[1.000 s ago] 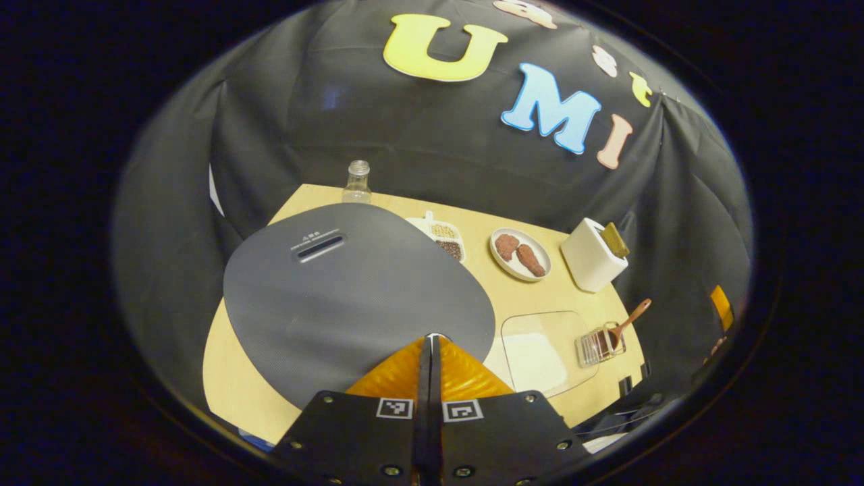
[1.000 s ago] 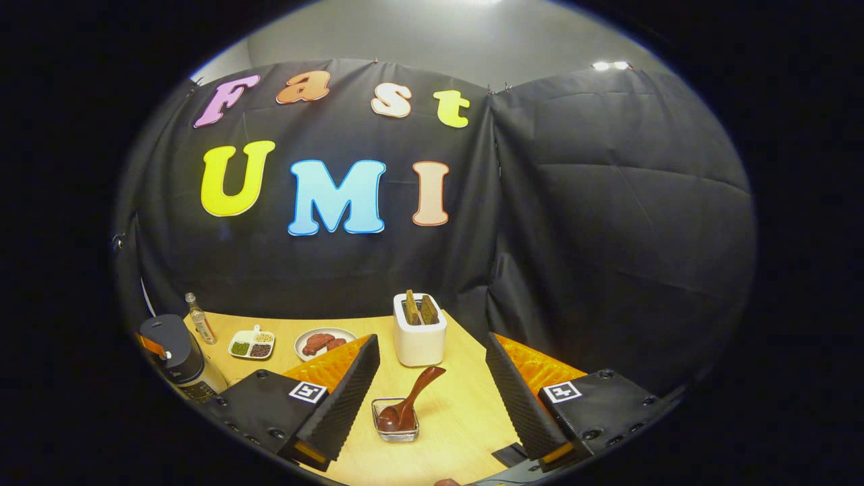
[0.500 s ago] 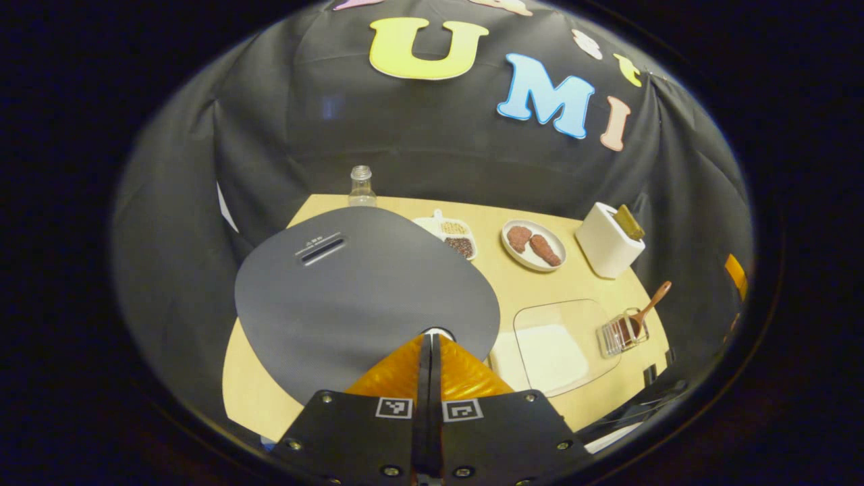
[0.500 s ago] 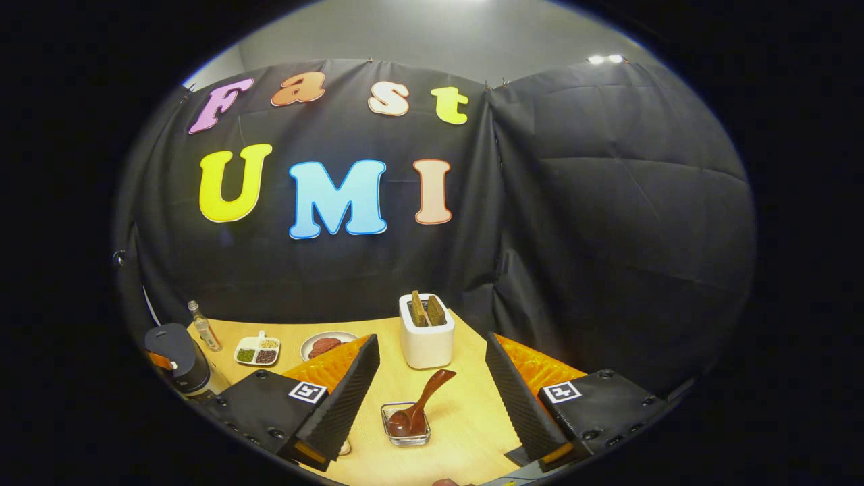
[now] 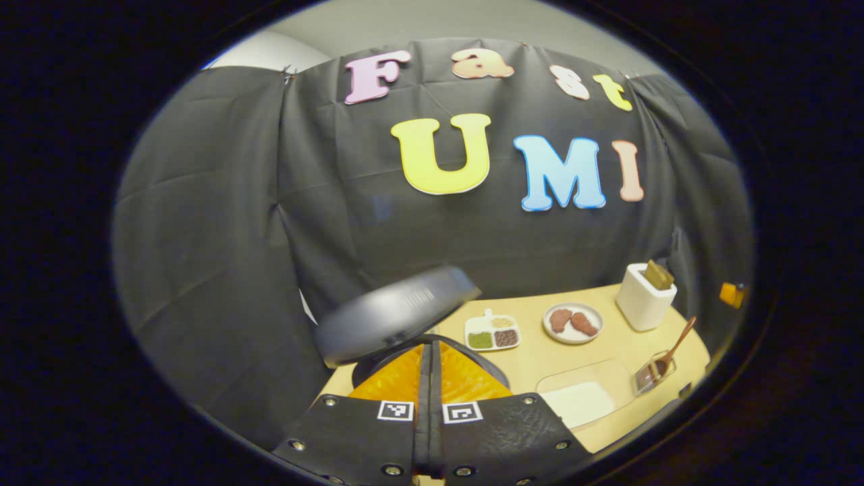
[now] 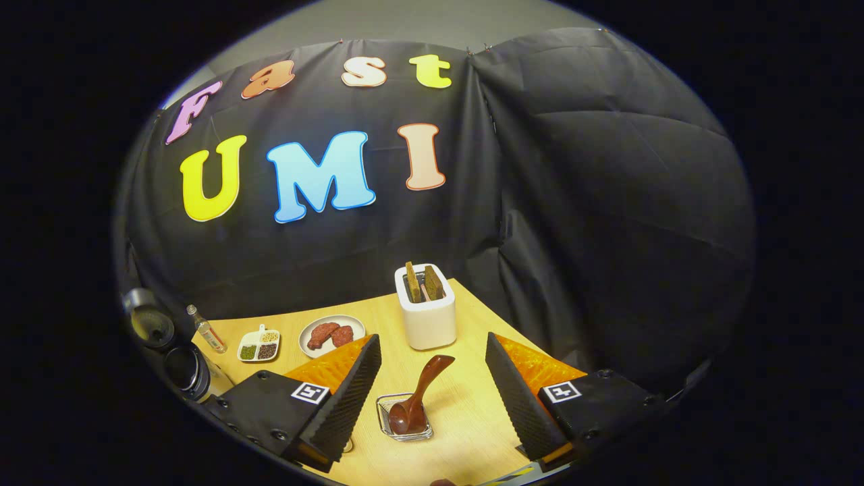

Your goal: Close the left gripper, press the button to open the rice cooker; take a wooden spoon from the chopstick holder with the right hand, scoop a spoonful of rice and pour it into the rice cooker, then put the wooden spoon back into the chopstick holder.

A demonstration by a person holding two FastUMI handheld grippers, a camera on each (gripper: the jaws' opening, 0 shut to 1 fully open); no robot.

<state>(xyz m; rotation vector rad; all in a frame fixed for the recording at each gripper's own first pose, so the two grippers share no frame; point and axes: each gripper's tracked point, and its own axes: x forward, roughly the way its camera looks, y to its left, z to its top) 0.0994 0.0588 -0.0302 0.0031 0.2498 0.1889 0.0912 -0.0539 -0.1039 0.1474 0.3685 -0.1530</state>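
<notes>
In the left gripper view my left gripper (image 5: 430, 344) is shut with nothing in it, its tips at the front rim of the rice cooker. The cooker's dark lid (image 5: 395, 312) stands tilted up above them. A clear container of white rice (image 5: 582, 399) lies to the right. Past it, the wooden spoon (image 5: 669, 352) leans in the wire chopstick holder (image 5: 646, 378). In the right gripper view my right gripper (image 6: 432, 341) hangs open just above and behind the spoon (image 6: 417, 395) in its holder (image 6: 405, 429). The rice cooker (image 6: 183, 370) stands at far left, its lid (image 6: 145, 317) raised.
On the wooden table (image 6: 466, 432) stand a white toaster (image 6: 425, 316) with two slices, a plate of meat (image 6: 331, 335), a divided dish of beans (image 6: 258, 345) and a small glass bottle (image 6: 206, 331). Black cloth walls close the back and right side.
The rice cooker lid has sprung from flat to tilted open, and my left gripper has lifted and pitched up. My right gripper has moved slightly closer over the spoon, still open.
</notes>
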